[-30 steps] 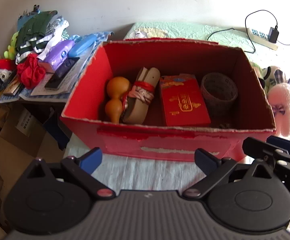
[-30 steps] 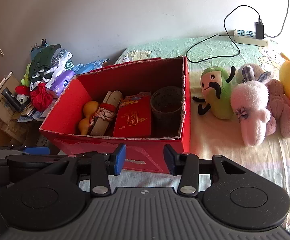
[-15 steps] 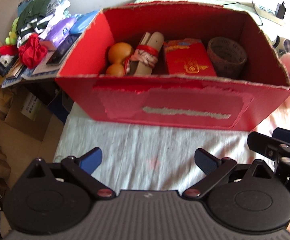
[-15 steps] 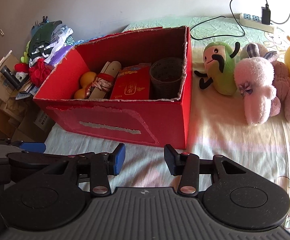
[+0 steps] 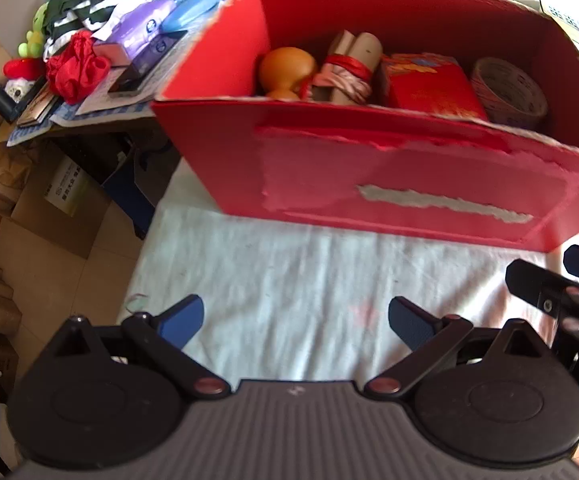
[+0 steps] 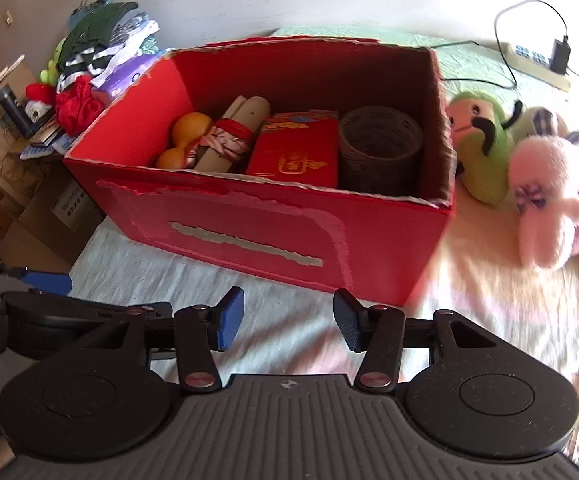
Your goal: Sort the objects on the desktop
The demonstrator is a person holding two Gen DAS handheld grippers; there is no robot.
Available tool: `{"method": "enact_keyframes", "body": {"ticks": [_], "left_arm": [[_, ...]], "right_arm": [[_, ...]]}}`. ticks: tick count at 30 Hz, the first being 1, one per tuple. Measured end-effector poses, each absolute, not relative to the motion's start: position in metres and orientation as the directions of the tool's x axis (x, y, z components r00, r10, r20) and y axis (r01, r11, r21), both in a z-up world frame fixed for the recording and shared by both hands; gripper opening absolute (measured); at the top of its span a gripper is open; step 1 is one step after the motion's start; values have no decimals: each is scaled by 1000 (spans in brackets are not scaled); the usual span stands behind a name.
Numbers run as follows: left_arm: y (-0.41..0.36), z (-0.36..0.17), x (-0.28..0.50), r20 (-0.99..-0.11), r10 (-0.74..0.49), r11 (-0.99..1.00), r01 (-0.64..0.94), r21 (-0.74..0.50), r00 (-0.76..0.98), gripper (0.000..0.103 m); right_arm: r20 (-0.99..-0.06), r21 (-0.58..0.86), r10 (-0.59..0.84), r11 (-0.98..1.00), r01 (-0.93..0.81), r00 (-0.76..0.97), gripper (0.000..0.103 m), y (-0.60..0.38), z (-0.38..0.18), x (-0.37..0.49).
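Both claws empty and parted: left claw (image 5: 295, 322), right claw (image 6: 289, 322); the red box (image 6: 249, 236) stands on the bed at 12 o'clock of each, long axis crosswise; gourd (image 6: 185, 140), scroll (image 6: 229, 136), red packet (image 6: 295, 154) and tape roll (image 6: 379, 148) lie inside; neither claw judged nearer.

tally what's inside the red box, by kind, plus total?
Orange gourd: 1
Tied scroll bundle: 1
Red gift box: 1
Woven basket: 1
Total: 4, all inside the red box.
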State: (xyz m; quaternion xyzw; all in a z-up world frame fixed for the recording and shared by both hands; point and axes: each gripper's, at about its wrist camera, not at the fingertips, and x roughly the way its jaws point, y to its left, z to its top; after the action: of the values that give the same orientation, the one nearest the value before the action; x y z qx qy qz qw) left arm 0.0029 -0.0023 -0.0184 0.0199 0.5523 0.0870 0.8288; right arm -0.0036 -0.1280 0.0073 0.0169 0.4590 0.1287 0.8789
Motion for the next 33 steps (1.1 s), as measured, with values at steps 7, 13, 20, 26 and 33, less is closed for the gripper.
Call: {"method": "enact_keyframes", "body": {"ticks": [7, 13, 20, 26, 33], "left_arm": [[15, -12, 13, -910, 162, 986, -99, 134, 381, 99], [29, 3, 18, -898, 173, 985, -85, 151, 404, 99], [45, 26, 24, -876, 178, 984, -83, 158, 448, 99], [54, 44, 35, -861, 166, 986, -63, 155, 481, 99], [51, 60, 47, -846, 112, 991, 5, 134, 521, 99]], "right_arm": [[-804, 128, 229, 968, -216, 548, 53, -108, 11, 5], [-787, 137, 239, 967, -216, 569, 53, -93, 23, 9], [-765, 153, 256, 964, -219, 591, 53, -80, 41, 17], [-770, 223, 300, 953, -203, 564, 53, -76, 54, 26], [-727, 209, 261, 965, -158, 635, 53, -81, 75, 33]]}}
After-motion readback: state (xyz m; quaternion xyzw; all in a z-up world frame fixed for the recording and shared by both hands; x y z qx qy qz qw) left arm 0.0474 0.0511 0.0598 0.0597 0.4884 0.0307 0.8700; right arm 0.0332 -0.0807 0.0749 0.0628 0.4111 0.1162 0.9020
